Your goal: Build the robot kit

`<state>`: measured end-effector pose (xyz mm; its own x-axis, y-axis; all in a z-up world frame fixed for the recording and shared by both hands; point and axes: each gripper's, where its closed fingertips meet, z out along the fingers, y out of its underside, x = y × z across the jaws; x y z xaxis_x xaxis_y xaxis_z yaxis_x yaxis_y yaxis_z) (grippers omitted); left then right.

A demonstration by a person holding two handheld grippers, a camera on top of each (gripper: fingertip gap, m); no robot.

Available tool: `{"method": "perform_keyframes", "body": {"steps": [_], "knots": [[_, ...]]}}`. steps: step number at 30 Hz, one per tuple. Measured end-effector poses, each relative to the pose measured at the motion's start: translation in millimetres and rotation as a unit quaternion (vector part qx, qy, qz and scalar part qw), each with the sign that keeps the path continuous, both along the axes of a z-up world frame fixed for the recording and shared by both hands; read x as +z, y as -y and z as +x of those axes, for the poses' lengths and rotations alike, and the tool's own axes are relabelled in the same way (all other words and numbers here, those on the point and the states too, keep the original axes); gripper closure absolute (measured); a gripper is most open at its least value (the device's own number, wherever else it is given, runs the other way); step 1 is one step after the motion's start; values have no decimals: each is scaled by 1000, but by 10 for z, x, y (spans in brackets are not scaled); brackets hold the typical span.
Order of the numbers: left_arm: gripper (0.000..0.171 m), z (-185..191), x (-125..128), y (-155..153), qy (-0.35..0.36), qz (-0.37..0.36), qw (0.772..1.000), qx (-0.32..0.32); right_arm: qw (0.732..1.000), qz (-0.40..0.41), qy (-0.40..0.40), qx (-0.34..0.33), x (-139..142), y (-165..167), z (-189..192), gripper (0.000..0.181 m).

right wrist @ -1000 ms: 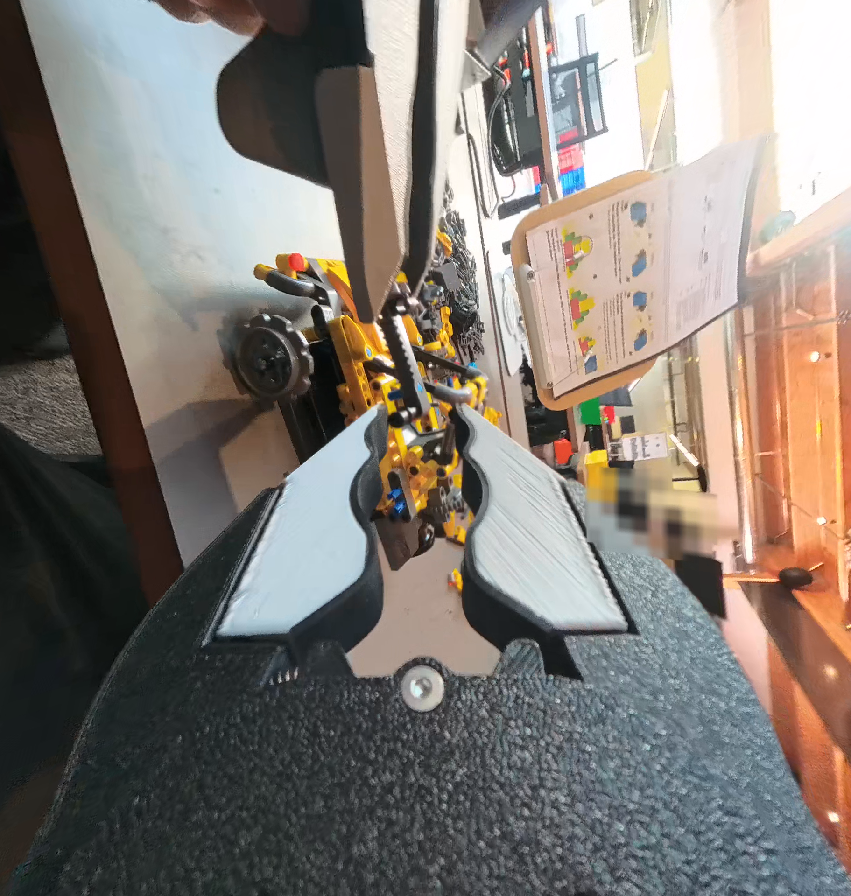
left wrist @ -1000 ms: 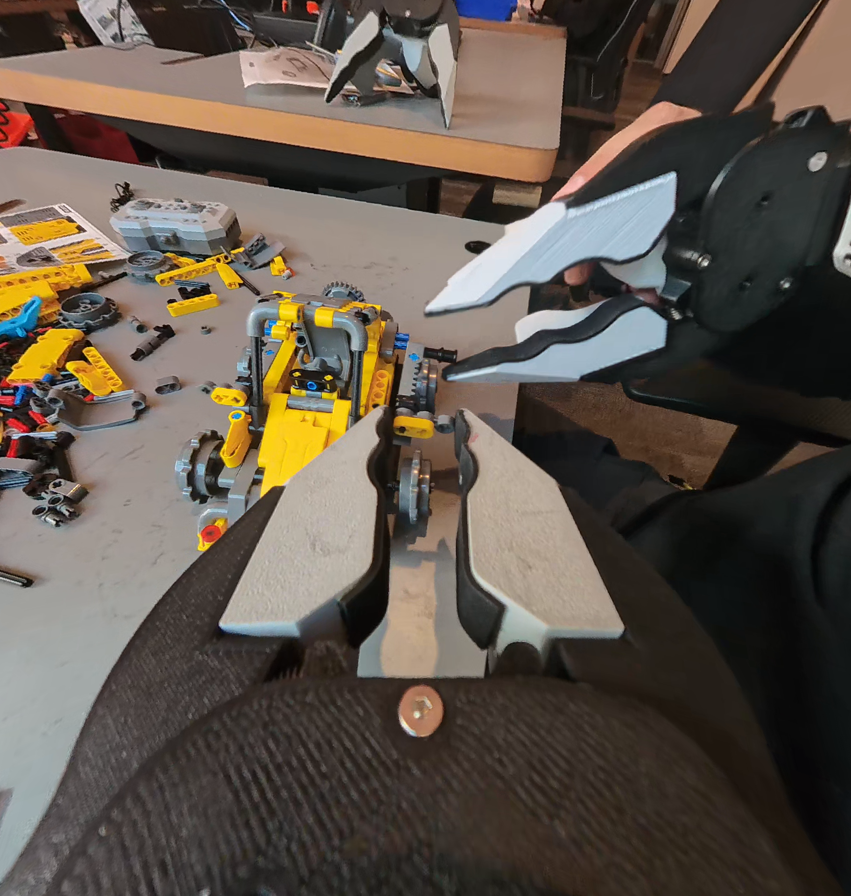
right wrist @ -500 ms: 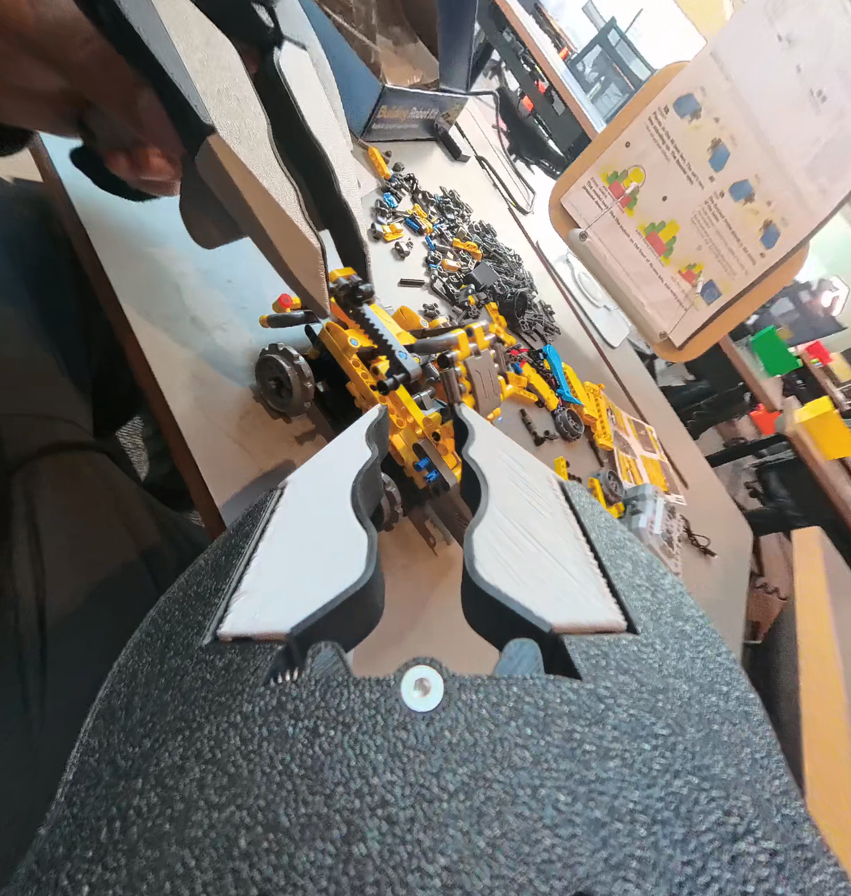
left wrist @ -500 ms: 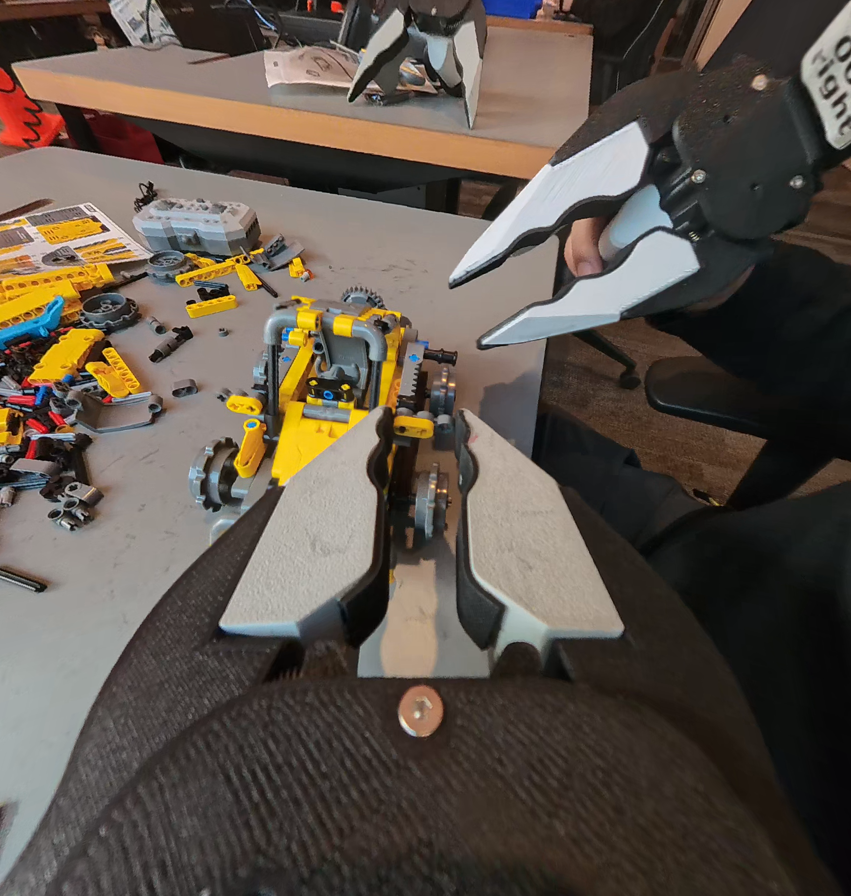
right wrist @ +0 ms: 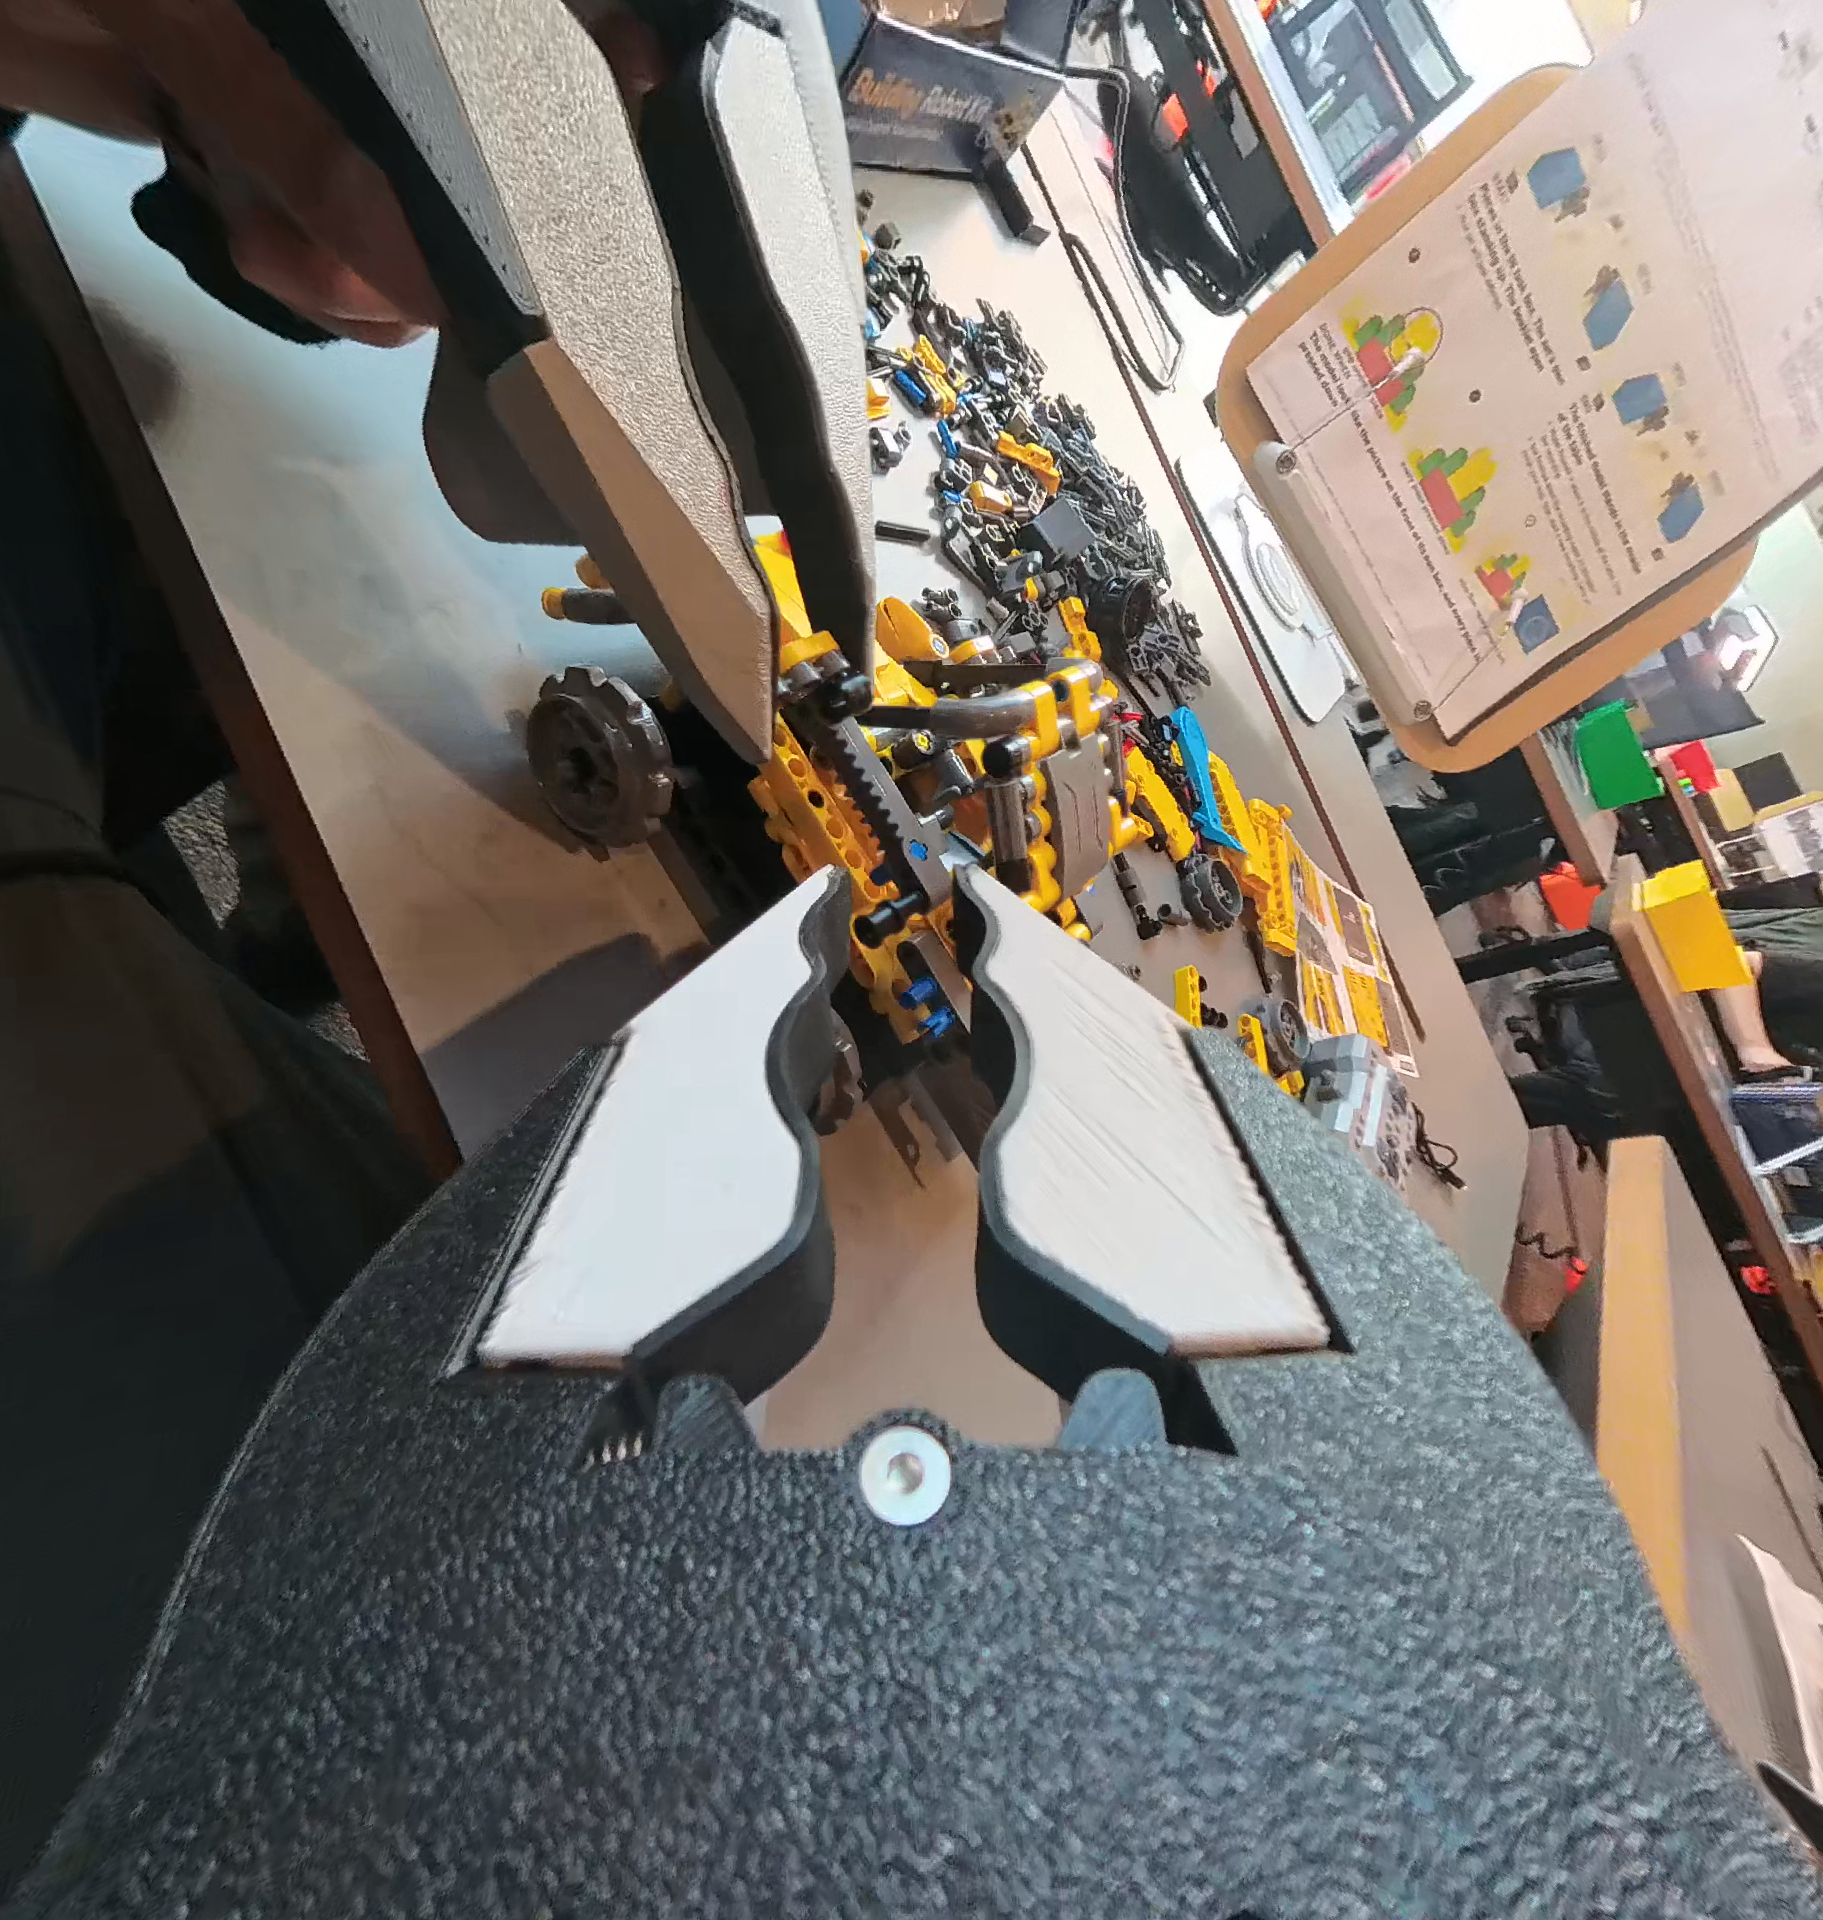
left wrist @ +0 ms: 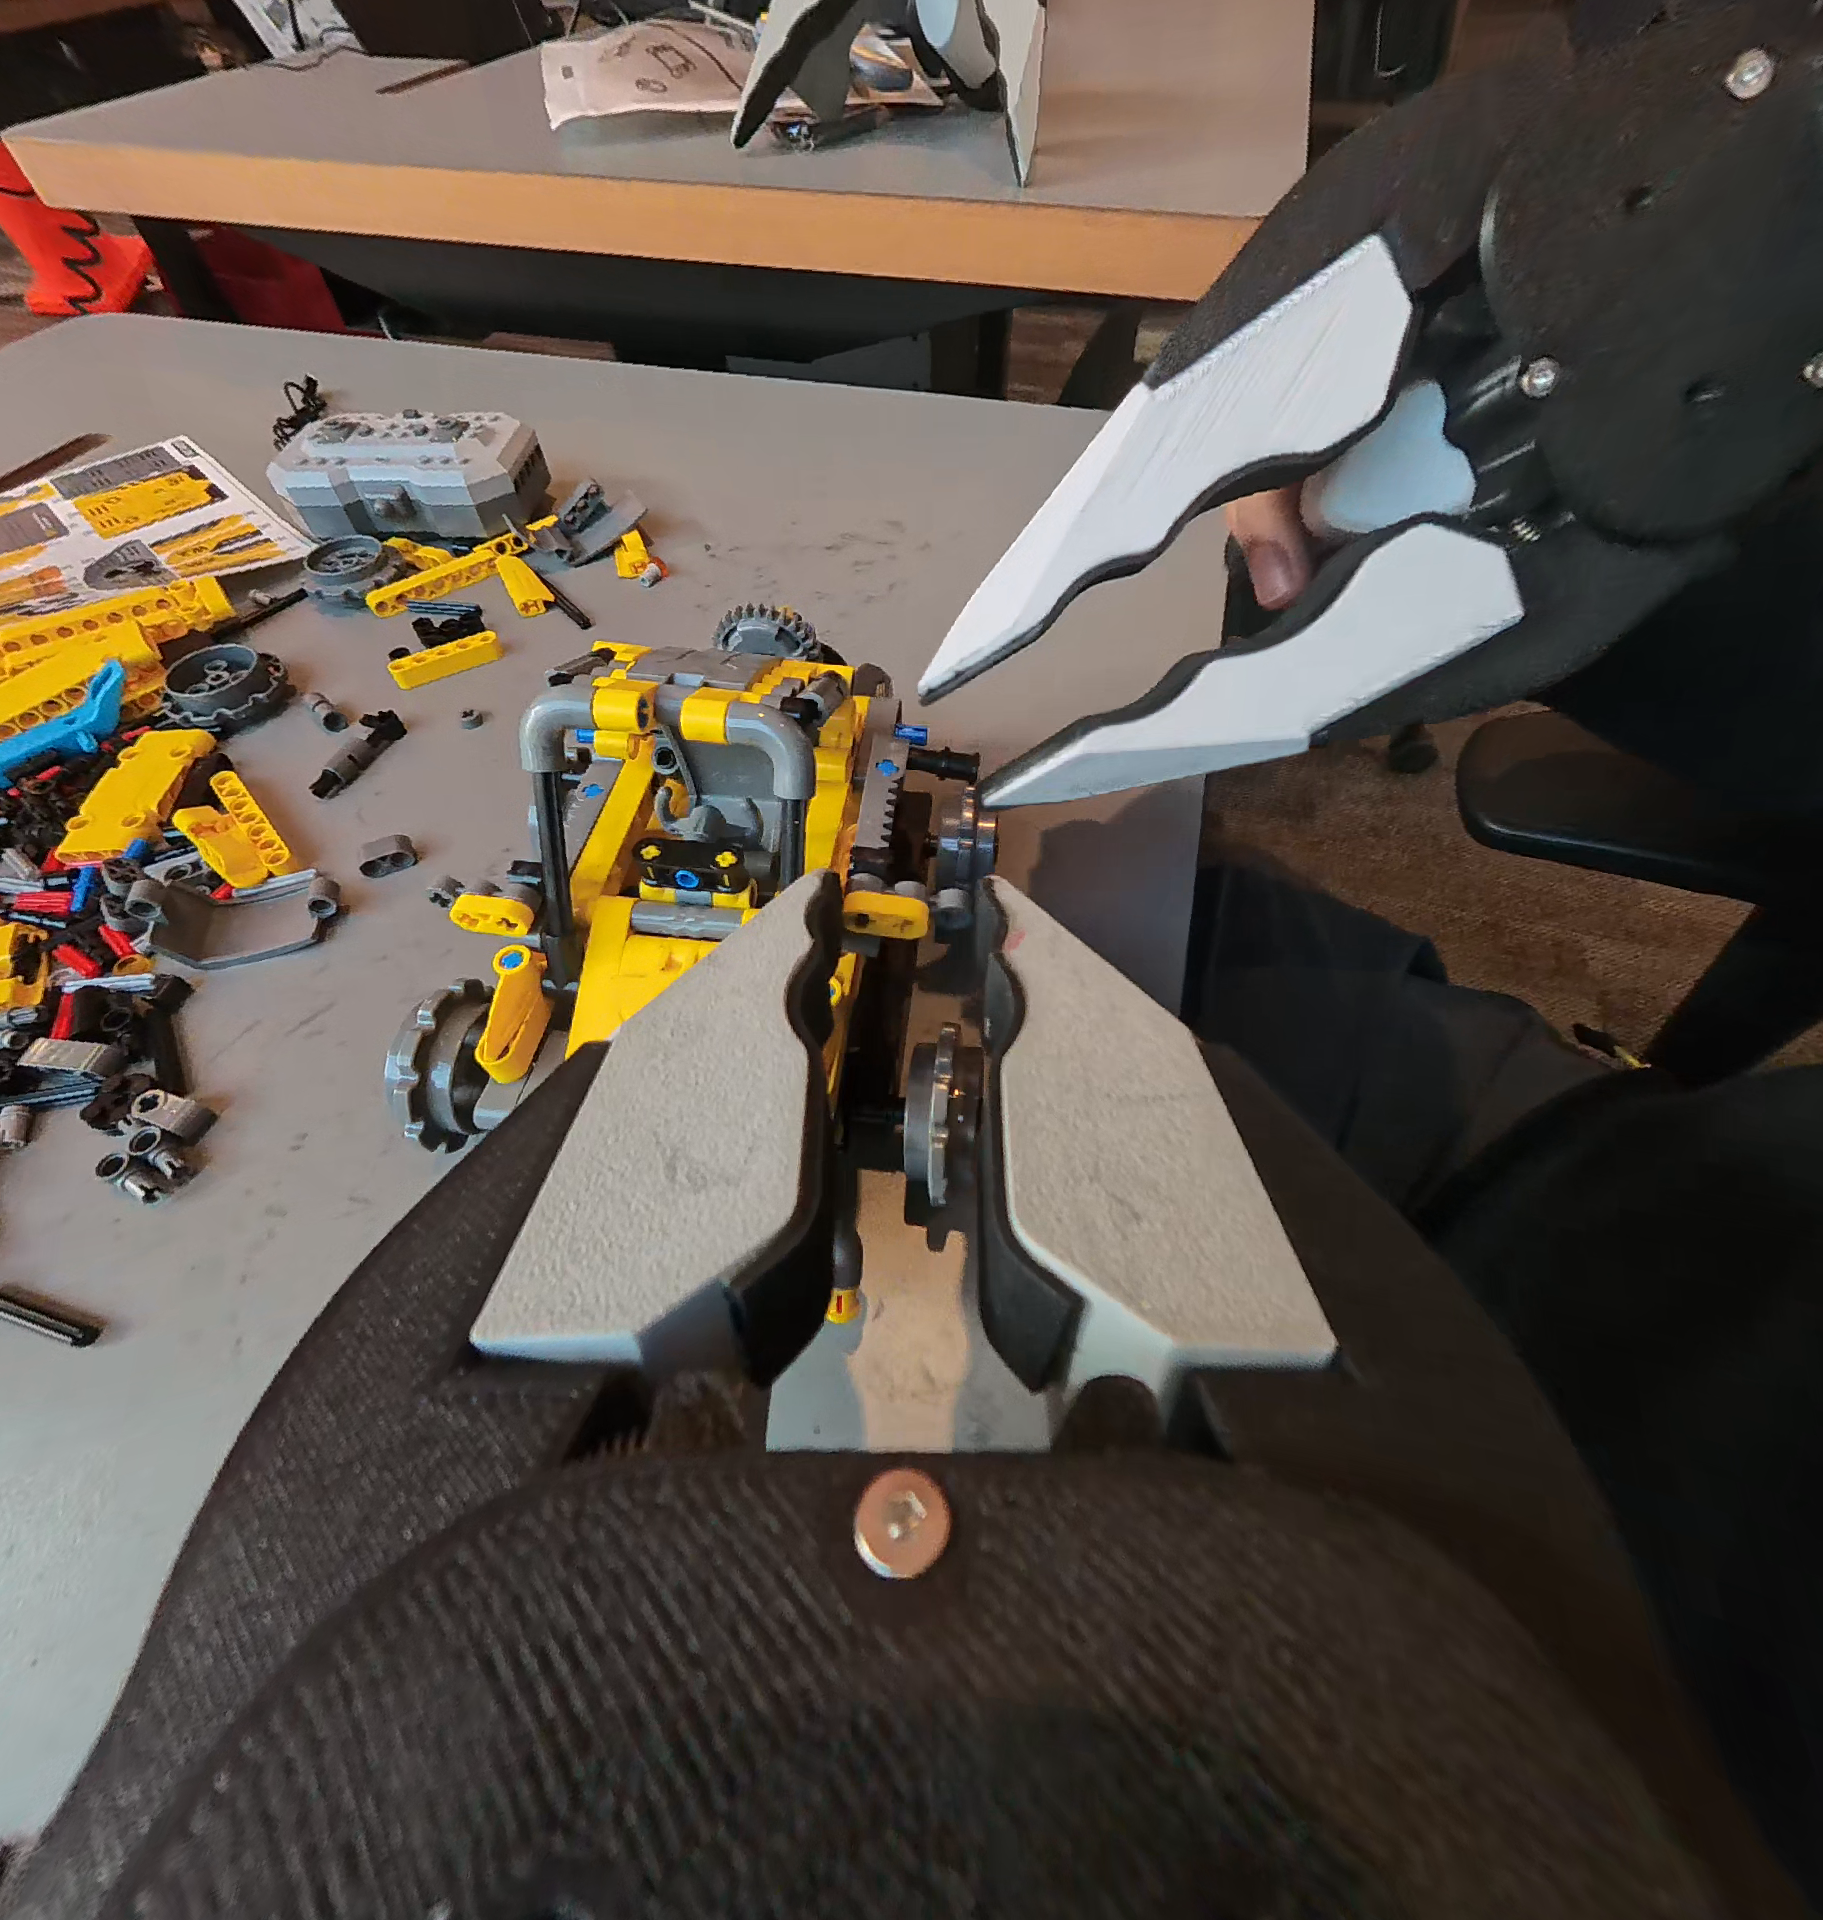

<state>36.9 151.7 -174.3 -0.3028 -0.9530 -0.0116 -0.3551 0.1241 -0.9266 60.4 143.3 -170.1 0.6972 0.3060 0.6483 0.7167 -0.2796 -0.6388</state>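
Your right gripper (left wrist: 954, 743) has swung back, parted, touching the yellow vehicle model (left wrist: 678, 883); your left gripper (left wrist: 907, 894) stays parted astride it.

Grey table (left wrist: 886, 499), wood-coloured edge band seen in right wrist view. Landmark: yellow-and-grey brick vehicle (left wrist: 699, 862), standing on the table near its right edge, toothed grey wheels touching the surface.

Left of vehicle: spread of loose parts (left wrist: 86, 831), yellow, black, grey, red, with one blue curved piece (left wrist: 45, 727) among them. Beyond-left of vehicle: grey battery-box block (left wrist: 408, 478), lying flat. Further left of that block: printed instruction booklet (left wrist: 107, 520), flat, partly under yellow beams. Near-left of vehicle, apart from the pile: a black rod (left wrist: 29, 1314), lying alone.
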Motion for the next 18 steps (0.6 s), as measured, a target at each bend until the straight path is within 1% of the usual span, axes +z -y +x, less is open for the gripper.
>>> {"method": "perform_keyframes", "body": {"steps": [6,11,14,18], "knots": [[149,-9,-18,-13,-1,-5,1000,0,999,-5,30,-13,-34,-42,33,161],[149,-13,22,-29,2,-11,1000,1,997,-15,71,-6,-36,-84,-24,162],[149,-34,28,-33,5,-4,1000,1,999,-3,40,-9,57,-52,-38,162],[149,-51,1,-29,2,-5,1000,1,999,3,-30,-17,103,43,14,159]]}}
